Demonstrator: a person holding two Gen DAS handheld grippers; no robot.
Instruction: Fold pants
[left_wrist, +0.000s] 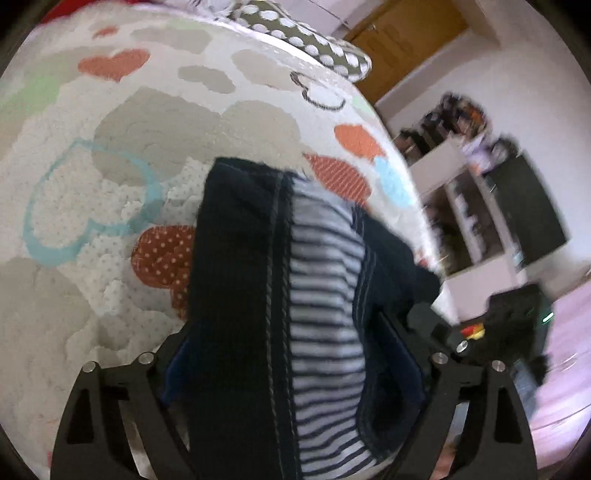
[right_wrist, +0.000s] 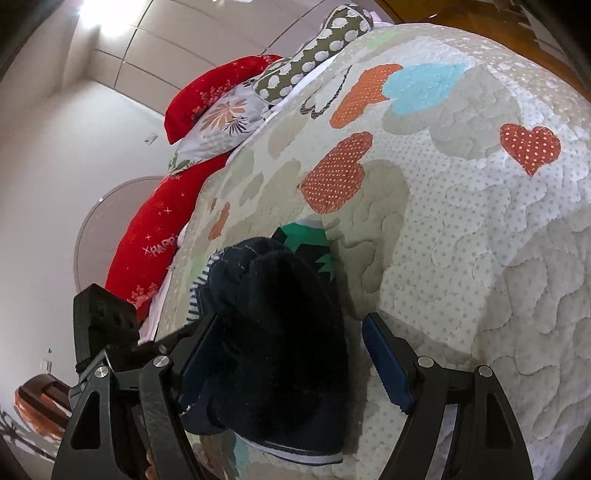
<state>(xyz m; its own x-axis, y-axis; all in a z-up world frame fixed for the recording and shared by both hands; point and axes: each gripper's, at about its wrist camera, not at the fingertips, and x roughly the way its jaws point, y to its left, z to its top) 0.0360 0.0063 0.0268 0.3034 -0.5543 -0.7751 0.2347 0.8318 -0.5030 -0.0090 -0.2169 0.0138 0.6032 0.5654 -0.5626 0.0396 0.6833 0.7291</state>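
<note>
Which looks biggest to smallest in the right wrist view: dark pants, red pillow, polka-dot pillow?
1. Dark pants, though they sit right at the camera, so this is unsure.
2. Red pillow.
3. Polka-dot pillow, farthest away, so likely understated.

- Dark navy pants (left_wrist: 240, 295), with striped lining (left_wrist: 325, 302) being shown, are being held bunched over the quilted bedspread (left_wrist: 110, 155).
- A green patterned patch (right_wrist: 310, 247) is being exposed beside the bundle.
</note>
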